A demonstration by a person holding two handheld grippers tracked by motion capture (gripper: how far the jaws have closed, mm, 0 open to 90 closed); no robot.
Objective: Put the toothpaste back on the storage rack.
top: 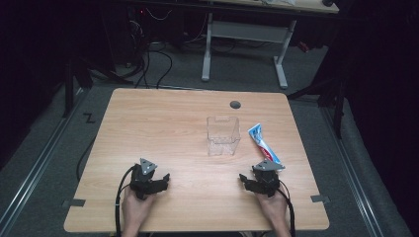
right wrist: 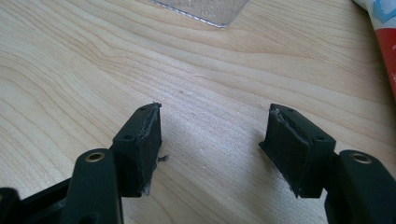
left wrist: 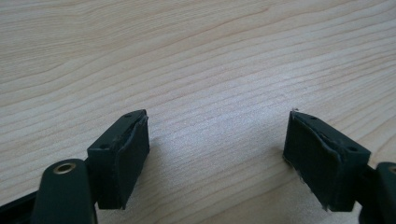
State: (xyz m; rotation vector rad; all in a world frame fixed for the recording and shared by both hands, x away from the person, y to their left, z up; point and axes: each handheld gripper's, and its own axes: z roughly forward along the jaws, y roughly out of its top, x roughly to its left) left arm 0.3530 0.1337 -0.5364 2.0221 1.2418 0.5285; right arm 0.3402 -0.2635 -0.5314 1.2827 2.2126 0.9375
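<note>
High view first: we see both tongs resting low near the front of the worktop [top: 163, 113], the left tongs [top: 163, 180] well apart from everything, the right tongs [top: 245, 179] just in front of the toothpaste tube [top: 263, 144]. The tube lies flat at the right, slanting from its wide crimped end at the back to its end nearest our right hand, beside the clear plastic box [top: 223, 135], which stands upright near the middle. Both tongs gape wide with nothing between the pads; the left gripper view shows bare wood between the pads [left wrist: 125, 156], and the right gripper view shows the same, with the box edge [right wrist: 205, 11] ahead and the tube [right wrist: 383, 32] at the far right.

We judge the step in hand to be reaching for the tube with the right tongs. To do it well, we turn the right hand toward the tube so the pads straddle its narrow width, not its length. We come down low, close on the firmer part near the cap end rather than the soft middle, and squeeze gently. The left tongs can steady the box if it slides.
</note>
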